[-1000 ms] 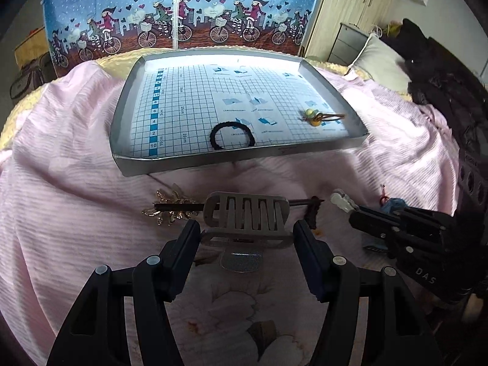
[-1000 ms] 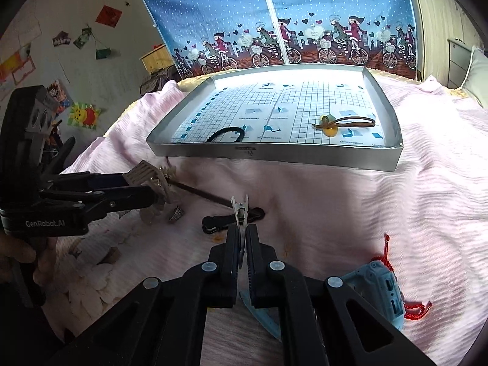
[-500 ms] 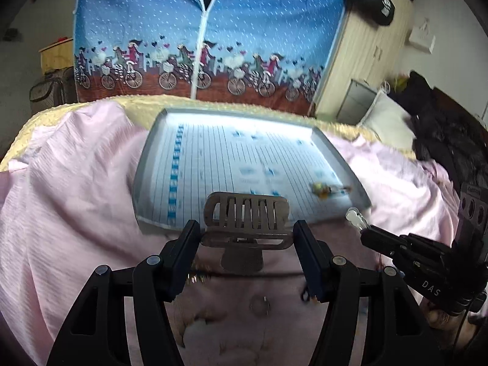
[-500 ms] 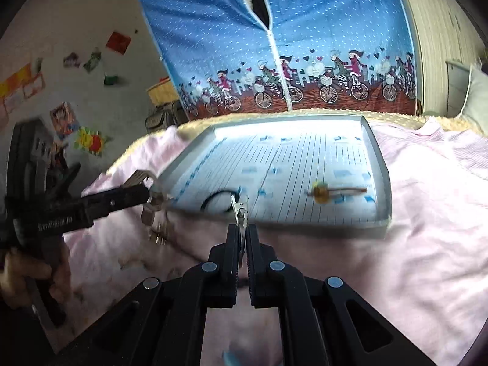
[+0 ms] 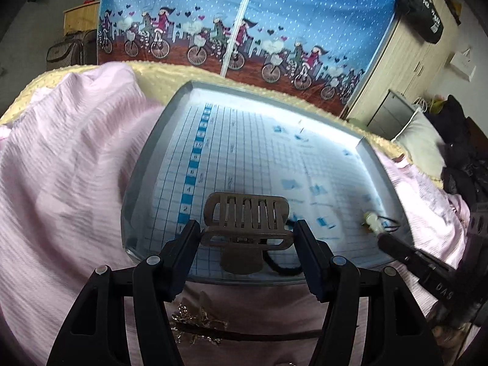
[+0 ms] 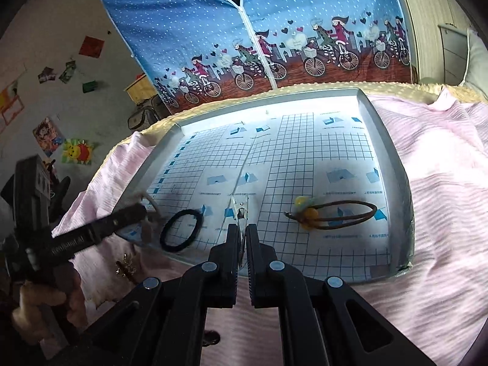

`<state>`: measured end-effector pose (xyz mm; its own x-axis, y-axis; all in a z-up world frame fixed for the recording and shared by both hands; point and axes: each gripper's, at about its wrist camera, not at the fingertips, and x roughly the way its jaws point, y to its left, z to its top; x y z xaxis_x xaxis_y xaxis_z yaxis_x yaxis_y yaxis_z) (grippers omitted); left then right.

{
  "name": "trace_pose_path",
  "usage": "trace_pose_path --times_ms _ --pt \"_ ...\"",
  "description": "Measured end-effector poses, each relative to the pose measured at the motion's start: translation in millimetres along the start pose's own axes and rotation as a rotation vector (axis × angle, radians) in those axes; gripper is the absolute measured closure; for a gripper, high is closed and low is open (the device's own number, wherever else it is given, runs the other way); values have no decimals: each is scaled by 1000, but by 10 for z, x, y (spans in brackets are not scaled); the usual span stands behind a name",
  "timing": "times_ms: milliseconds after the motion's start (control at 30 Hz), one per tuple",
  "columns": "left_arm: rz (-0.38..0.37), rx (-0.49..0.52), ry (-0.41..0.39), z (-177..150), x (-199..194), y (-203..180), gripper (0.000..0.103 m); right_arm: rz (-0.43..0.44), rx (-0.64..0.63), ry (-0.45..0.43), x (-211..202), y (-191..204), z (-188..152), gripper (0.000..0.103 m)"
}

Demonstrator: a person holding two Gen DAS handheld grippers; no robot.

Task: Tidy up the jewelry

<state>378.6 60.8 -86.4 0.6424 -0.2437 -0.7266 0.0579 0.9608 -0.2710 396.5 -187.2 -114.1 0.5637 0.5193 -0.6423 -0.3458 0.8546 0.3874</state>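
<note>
- Left gripper (image 5: 246, 238): clamped on brown claw hair clip (image 5: 246, 222), held over near edge of grey tray (image 5: 134, 195).
- Right gripper (image 6: 242, 244): pinched on small metal clip (image 6: 239, 210), above tray.
- In tray: black hair tie (image 6: 182, 229), brown hair tie with yellow charm (image 6: 332, 213).
- Gold brooch (image 5: 195, 323) on pink sheet (image 5: 61, 189), outside tray.

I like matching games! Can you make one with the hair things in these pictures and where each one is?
Things:
1. brown claw clip
2. small silver clip
3. black hair tie
4. gold flower pin

Places:
A. lying flat in the tray
B. held in the right gripper
C. on the pink blanket, outside the tray
D. held in the left gripper

Pairs: 1-D, 2-B, 3-A, 4-C
</note>
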Motion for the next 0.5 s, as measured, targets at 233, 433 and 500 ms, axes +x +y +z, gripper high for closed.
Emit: trace_pose_path --times_ms 233,433,500 --pt "12 12 14 -26 31 -11 46 -18 17 42 70 -40 -36 97" --pt "20 -2 20 -14 60 -20 45 -26 8 34 44 -28 -39 96" --pt "31 -22 32 -1 75 -2 42 -30 5 31 27 -14 -37 94"
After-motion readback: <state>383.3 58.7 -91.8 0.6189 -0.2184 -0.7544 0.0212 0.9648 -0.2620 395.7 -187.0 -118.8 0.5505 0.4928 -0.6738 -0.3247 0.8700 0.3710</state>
